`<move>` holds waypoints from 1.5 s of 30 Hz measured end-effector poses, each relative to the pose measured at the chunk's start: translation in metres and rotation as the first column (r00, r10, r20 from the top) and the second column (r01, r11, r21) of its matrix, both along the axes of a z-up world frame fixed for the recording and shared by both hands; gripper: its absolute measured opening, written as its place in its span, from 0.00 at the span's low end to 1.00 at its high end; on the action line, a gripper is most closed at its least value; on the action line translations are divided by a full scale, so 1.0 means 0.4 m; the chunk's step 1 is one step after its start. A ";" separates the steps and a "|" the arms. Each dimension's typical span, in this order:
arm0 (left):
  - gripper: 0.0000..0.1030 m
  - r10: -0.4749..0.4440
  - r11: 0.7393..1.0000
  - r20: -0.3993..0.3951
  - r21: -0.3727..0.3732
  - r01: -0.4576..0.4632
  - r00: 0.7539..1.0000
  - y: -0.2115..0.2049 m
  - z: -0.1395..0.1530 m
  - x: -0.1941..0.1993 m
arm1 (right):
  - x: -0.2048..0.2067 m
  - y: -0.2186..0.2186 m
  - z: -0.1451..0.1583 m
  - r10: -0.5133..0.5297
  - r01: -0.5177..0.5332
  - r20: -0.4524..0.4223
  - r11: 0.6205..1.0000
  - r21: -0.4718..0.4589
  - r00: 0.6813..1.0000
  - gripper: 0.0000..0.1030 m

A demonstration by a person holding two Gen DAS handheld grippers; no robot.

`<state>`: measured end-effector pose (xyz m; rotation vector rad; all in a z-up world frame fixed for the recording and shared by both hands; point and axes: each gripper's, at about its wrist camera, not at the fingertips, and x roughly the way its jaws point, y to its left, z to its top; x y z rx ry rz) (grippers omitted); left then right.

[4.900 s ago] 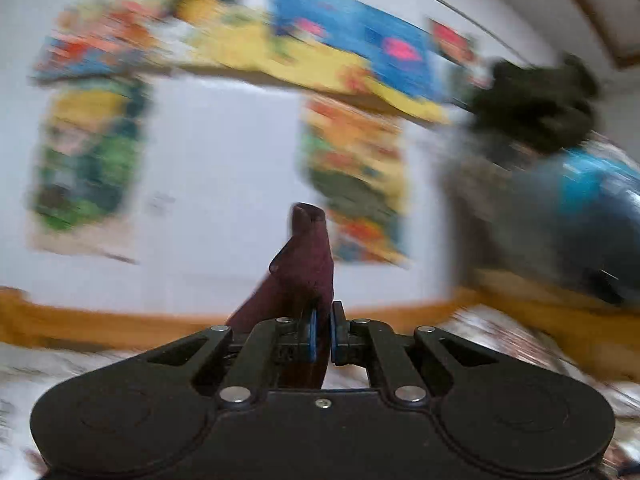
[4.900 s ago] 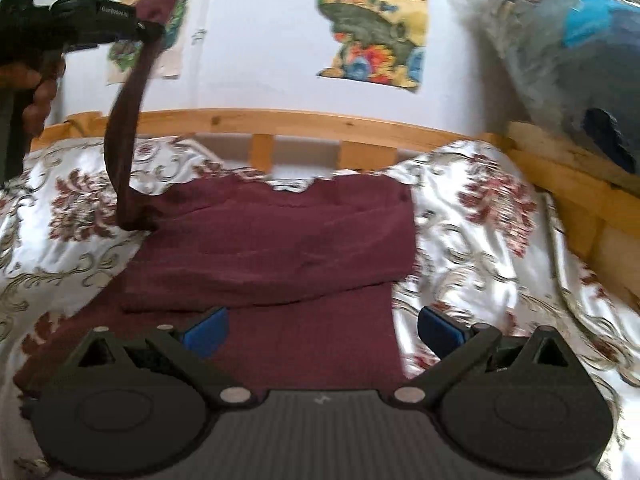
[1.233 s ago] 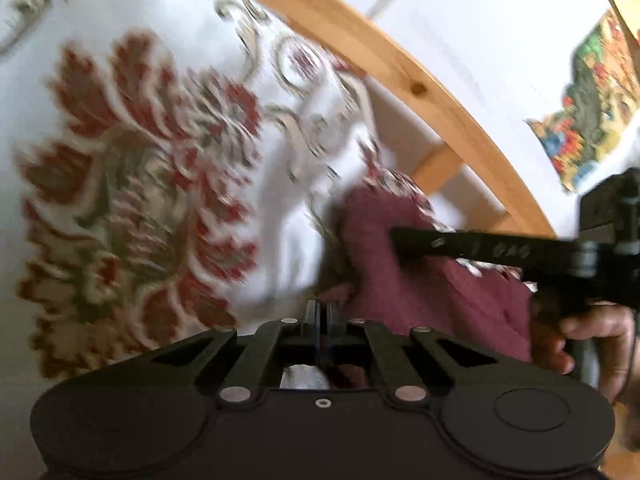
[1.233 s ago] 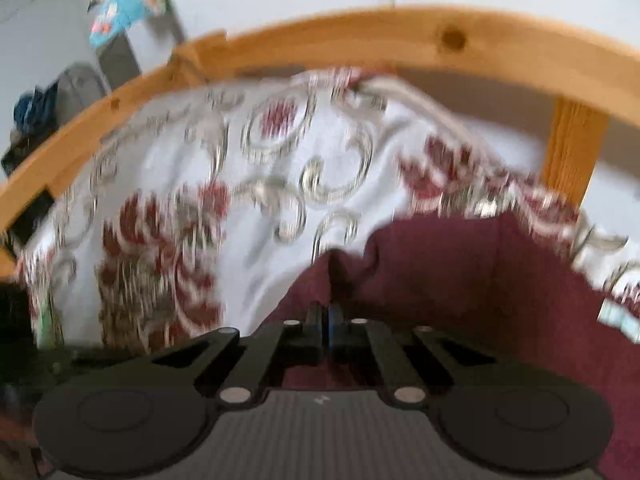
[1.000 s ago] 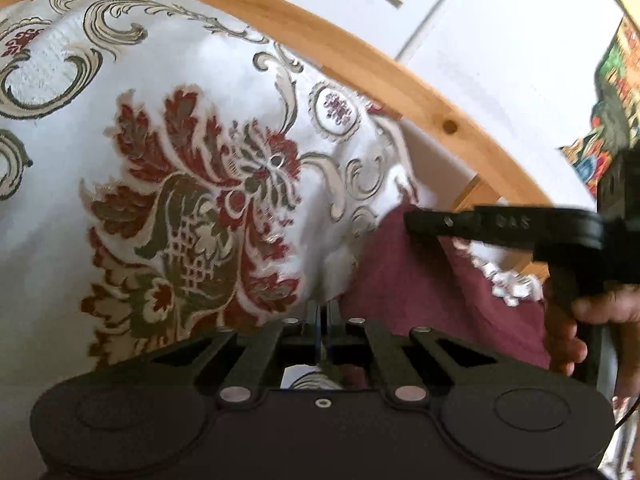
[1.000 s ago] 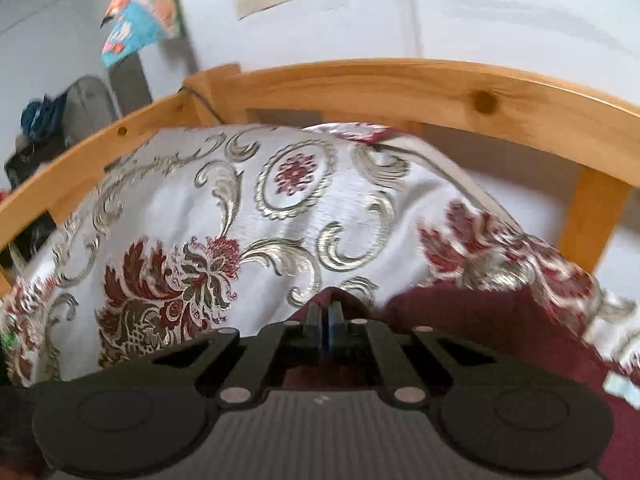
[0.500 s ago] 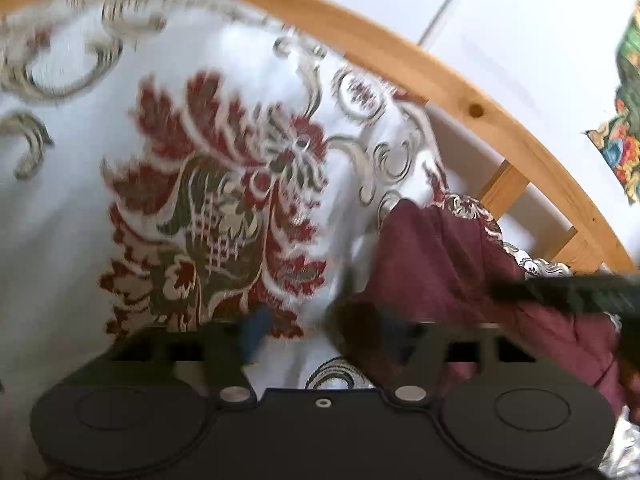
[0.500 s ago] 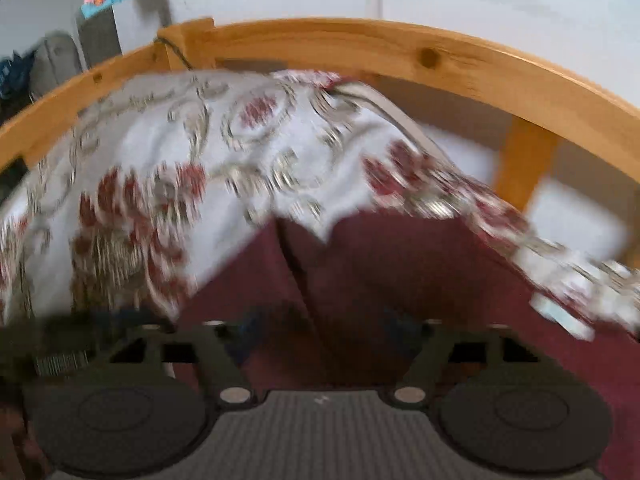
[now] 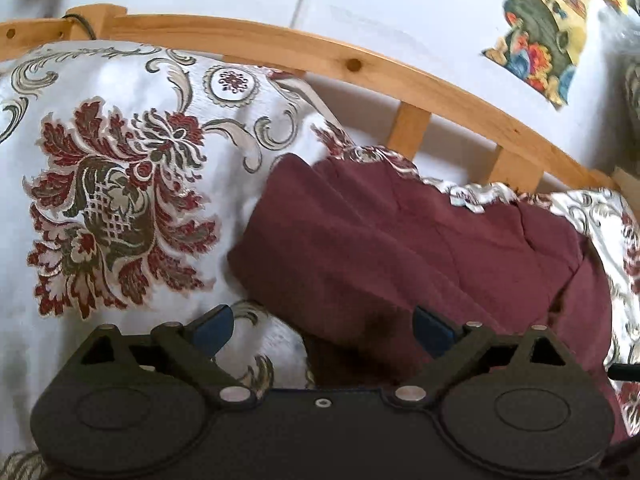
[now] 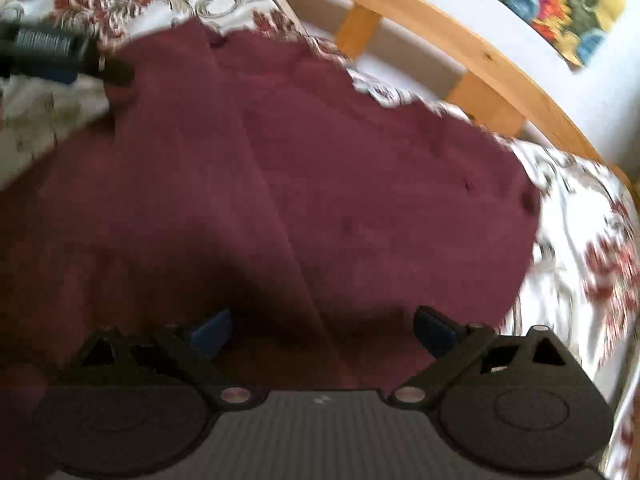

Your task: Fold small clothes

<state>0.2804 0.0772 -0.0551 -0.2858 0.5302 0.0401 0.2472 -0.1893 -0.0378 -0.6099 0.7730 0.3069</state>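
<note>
Maroon garment (image 9: 400,248) lies folded across the middle and right of the left wrist view, released on the bedspread (image 9: 120,184). Half a second ago: blurred motion, jaws just parting; a second ago, both pairs of fingers pinched shut on the cloth's edge. Now spread wide on both sides, holding nothing. Left gripper (image 9: 323,326) low centre of its frame, one blue pad over the white cover, the other over the cloth's near corner. Right gripper (image 10: 323,326) low centre of its own frame, hovering over the maroon garment, which fills most of that view; a fold line running from upper left down to the middle. Left gripper also visible as a dark bar at the upper left edge there, near the cloth's corner. Probably one fold finished and laid down; likely a further fold or some smoothing left, since the bundle looks wide and a little rumpled.

Underneath: satin-like white bedspread with red and grey floral scrolls. Behind: curved wooden rail (image 9: 360,64) with slats, white wall, bright poster (image 9: 548,28) at upper right.
</note>
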 end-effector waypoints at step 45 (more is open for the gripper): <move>0.99 -0.368 0.902 -0.191 0.161 0.399 0.910 -0.136 0.075 -0.389 | -0.493 -0.262 0.045 0.188 -0.190 -0.026 0.965 -0.182 0.982 1.00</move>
